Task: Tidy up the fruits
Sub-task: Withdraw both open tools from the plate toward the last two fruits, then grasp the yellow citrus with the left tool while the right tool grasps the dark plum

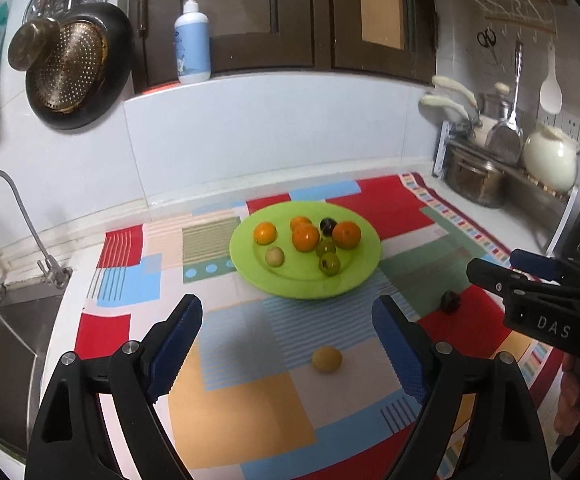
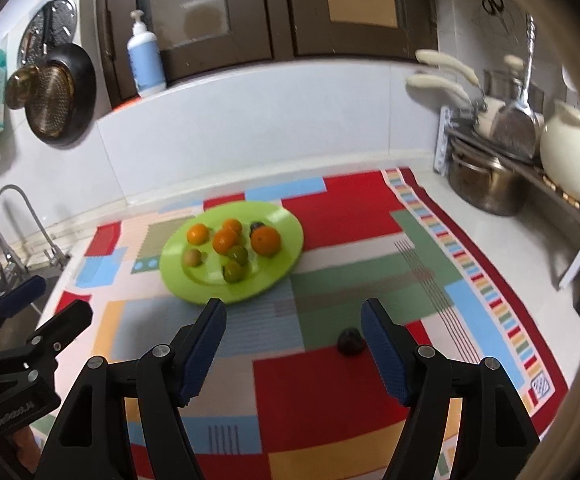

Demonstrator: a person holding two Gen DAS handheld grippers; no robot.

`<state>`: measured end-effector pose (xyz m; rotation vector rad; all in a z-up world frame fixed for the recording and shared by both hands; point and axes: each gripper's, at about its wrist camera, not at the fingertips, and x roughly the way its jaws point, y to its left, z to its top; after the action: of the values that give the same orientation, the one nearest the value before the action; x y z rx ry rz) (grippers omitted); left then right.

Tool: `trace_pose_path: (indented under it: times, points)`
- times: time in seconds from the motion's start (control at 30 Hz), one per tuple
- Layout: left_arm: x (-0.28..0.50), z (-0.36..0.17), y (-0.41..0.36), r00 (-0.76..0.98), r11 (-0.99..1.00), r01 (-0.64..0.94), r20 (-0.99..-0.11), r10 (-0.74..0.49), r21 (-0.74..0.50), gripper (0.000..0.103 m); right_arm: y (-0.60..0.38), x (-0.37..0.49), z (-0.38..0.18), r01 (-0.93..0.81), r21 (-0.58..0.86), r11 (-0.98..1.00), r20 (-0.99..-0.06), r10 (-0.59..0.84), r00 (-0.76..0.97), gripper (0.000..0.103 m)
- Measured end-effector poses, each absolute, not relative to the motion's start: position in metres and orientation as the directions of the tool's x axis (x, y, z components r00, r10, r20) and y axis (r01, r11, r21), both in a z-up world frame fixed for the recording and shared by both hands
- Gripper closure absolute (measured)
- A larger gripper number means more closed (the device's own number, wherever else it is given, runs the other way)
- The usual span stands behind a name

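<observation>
Fruits nearest me: a yellow fruit point(image 1: 326, 359) lies on the patchwork mat point(image 1: 242, 412) between my left gripper's point(image 1: 288, 346) spread, empty jaws; a dark fruit point(image 2: 351, 342) sits beside my right gripper's point(image 2: 293, 350) parted, empty fingers. Farther off, the green plate point(image 1: 363, 266) carries the rest.

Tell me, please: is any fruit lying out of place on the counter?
Yes. Two fruits lie on the patterned cloth, not on the green plate with the others: a yellow fruit in front of the open left gripper, and a dark fruit near the open right gripper. Nothing looks spilled or damaged.
</observation>
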<state>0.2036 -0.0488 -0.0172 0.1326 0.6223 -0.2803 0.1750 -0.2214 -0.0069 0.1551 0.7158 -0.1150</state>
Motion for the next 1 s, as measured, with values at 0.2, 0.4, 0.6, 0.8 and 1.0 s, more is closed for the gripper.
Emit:
trace_pose_path:
  times: [0.2,0.4,0.6,0.8,1.0]
  points:
    - [0.202,-0.040,-0.056,0.768,0.952,0.294,-0.615,-0.180,0.089,0.016,-0.229,0.174,-0.029,0.171,0.079,0.982,-0.699,-0.068,0.712,0.033]
    - [0.204,-0.063,-0.061,0.738,0.951,0.295,-0.654,-0.168,0.089,0.016,-0.231,0.176,-0.047,0.170,0.056,0.984,-0.732,-0.075,0.677,0.033]
    - [0.207,-0.083,-0.067,0.706,0.948,0.307,-0.687,-0.169,0.083,0.016,-0.236,0.180,-0.063,0.176,0.043,0.984,-0.760,-0.082,0.645,0.033]
    - [0.214,-0.100,-0.076,0.670,0.944,0.322,-0.721,-0.175,0.071,0.026,-0.243,0.186,-0.077,0.193,0.031,0.981,-0.780,-0.097,0.618,0.033]
    - [0.223,-0.114,-0.081,0.638,0.946,0.321,-0.748,-0.181,0.044,0.036,-0.251,0.194,-0.089,0.202,0.034,0.979,-0.795,-0.096,0.599,0.038]
